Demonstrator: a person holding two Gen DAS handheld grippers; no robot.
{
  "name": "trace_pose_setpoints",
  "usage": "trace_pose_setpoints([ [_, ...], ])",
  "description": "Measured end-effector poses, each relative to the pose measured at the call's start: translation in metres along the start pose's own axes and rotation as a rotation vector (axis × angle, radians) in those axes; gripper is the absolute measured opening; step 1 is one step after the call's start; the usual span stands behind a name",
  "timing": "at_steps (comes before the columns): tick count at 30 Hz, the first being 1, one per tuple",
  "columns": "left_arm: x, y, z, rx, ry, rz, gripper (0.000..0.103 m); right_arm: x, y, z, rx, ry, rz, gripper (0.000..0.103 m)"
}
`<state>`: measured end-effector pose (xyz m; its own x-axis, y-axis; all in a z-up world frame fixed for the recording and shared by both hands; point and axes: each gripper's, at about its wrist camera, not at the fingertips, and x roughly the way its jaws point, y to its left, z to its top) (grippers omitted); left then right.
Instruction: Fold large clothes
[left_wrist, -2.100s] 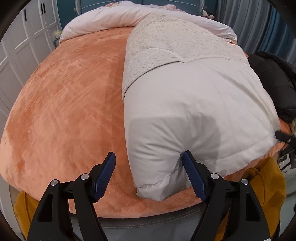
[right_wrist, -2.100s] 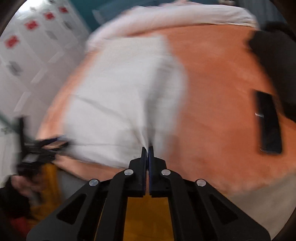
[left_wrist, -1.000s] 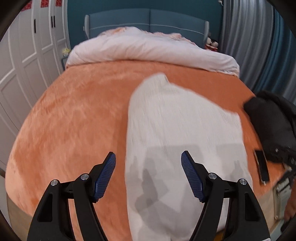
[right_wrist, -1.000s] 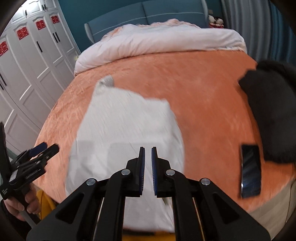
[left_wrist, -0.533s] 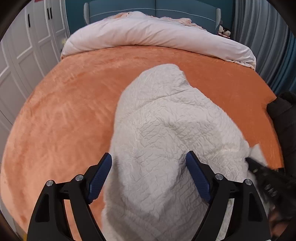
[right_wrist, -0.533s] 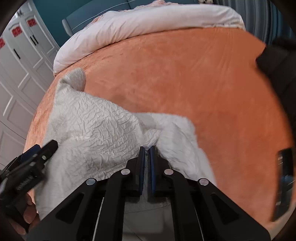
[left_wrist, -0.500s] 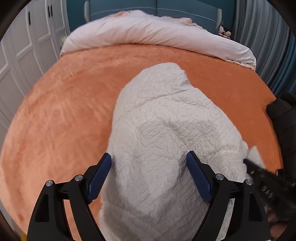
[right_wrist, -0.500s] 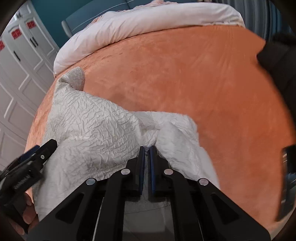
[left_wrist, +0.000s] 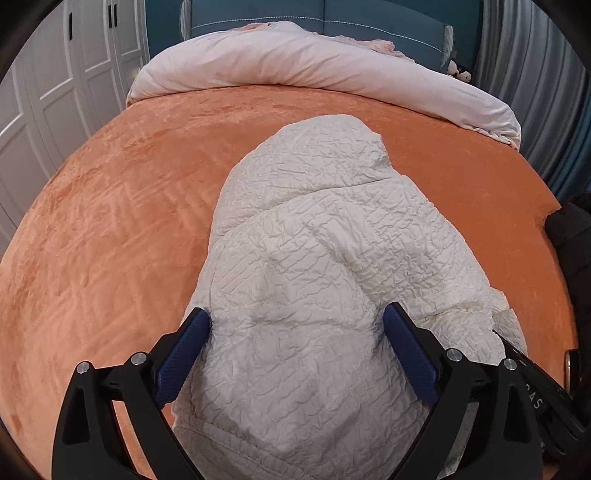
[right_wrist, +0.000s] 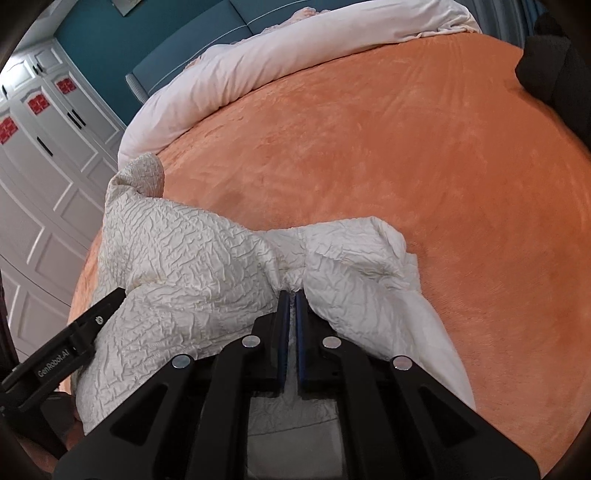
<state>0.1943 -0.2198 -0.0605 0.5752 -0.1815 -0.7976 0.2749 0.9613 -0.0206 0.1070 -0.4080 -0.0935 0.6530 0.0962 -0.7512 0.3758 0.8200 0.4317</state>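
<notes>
At lower centre of both views, on the orange bed (left_wrist: 110, 221), the soft, bulky white coat (left_wrist: 314, 258) is pinched by the right tool (right_wrist: 291, 295) while the left tool (left_wrist: 295, 332), just widened, straddles it unclamped; hems are judged best gripped.

- The left gripper (left_wrist: 295, 343) has just been opening; its blue fingers (left_wrist: 183, 354) flank a crumpled cream quilted garment (left_wrist: 325, 240)
- The garment lies heaped on an orange bed (left_wrist: 110, 221)
- A pale duvet (left_wrist: 314, 62) is bunched at the far end
</notes>
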Motion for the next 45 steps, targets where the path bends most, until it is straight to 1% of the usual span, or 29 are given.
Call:
trace_pose_setpoints([
  [3,0.003,-0.004,-0.002,0.011,-0.018,0.023,0.094,0.003,-0.001,0.000,0.002,-0.010,0.006,0.000],
  [7,0.008,-0.005,-0.004,0.013,-0.030,0.034,0.094,0.007,-0.004,-0.003,0.012,-0.028,0.015,0.000],
  [19,0.010,-0.009,-0.004,0.031,-0.039,0.067,0.095,0.003,-0.004,-0.008,0.028,-0.057,0.032,0.000],
  [21,0.007,-0.007,-0.003,0.016,-0.033,0.042,0.095,-0.001,-0.004,-0.007,0.029,-0.054,0.038,0.000],
  [22,0.004,-0.002,-0.001,0.006,-0.023,0.013,0.095,-0.005,-0.005,-0.007,0.031,-0.051,0.040,0.000],
  [23,-0.003,0.008,0.002,-0.011,0.001,-0.042,0.095,-0.012,-0.003,-0.004,0.029,-0.038,0.036,0.001],
  [24,-0.010,0.018,0.004,-0.021,0.028,-0.092,0.095,-0.022,-0.002,-0.001,0.035,-0.022,0.036,0.006],
  [25,-0.019,0.031,0.005,-0.040,0.053,-0.134,0.095,-0.034,-0.002,0.002,0.047,-0.018,0.041,0.020],
  [26,-0.026,0.042,0.004,-0.063,0.066,-0.158,0.095,-0.058,-0.005,0.004,0.061,-0.042,0.052,0.033],
  [27,-0.033,0.055,0.001,-0.091,0.080,-0.189,0.095,-0.072,-0.009,0.003,0.068,-0.061,0.060,0.055],
  [28,-0.039,0.067,-0.002,-0.111,0.096,-0.218,0.095,-0.082,-0.013,0.002,0.074,-0.069,0.067,0.068],
  [29,-0.042,0.082,-0.004,-0.131,0.121,-0.248,0.095,-0.092,-0.023,0.001,0.088,-0.048,0.067,0.068],
  [30,-0.043,0.091,-0.007,-0.143,0.140,-0.266,0.095,-0.094,-0.030,-0.001,0.098,-0.019,0.071,0.068],
  [31,-0.043,0.100,-0.010,-0.156,0.165,-0.283,0.095,-0.092,-0.040,-0.004,0.124,0.037,0.092,0.068],
  [33,-0.037,0.111,-0.021,-0.181,0.224,-0.328,0.095,-0.083,-0.054,-0.010,0.173,0.115,0.135,0.069],
  [34,-0.033,0.114,-0.027,-0.207,0.258,-0.372,0.095,-0.075,-0.060,-0.014,0.201,0.155,0.168,0.072],
  [35,-0.031,0.114,-0.031,-0.230,0.274,-0.402,0.095,-0.068,-0.064,-0.019,0.230,0.182,0.204,0.074],
  [37,-0.024,0.115,-0.037,-0.295,0.308,-0.472,0.096,-0.059,-0.070,-0.024,0.276,0.195,0.259,0.085],
  [38,-0.018,0.113,-0.039,-0.321,0.325,-0.500,0.097,-0.053,-0.072,-0.026,0.307,0.197,0.289,0.086],
  [40,-0.013,0.108,-0.041,-0.330,0.333,-0.512,0.098,-0.045,-0.074,-0.027,0.337,0.200,0.318,0.091],
  [41,-0.010,0.103,-0.040,-0.322,0.328,-0.507,0.098,-0.041,-0.072,-0.027,0.338,0.205,0.326,0.091],
  [43,-0.010,0.092,-0.035,-0.292,0.306,-0.479,0.098,-0.035,-0.071,-0.027,0.341,0.210,0.337,0.094],
  [45,-0.012,0.082,-0.030,-0.269,0.300,-0.449,0.098,-0.029,-0.071,-0.026,0.358,0.215,0.365,0.094],
])
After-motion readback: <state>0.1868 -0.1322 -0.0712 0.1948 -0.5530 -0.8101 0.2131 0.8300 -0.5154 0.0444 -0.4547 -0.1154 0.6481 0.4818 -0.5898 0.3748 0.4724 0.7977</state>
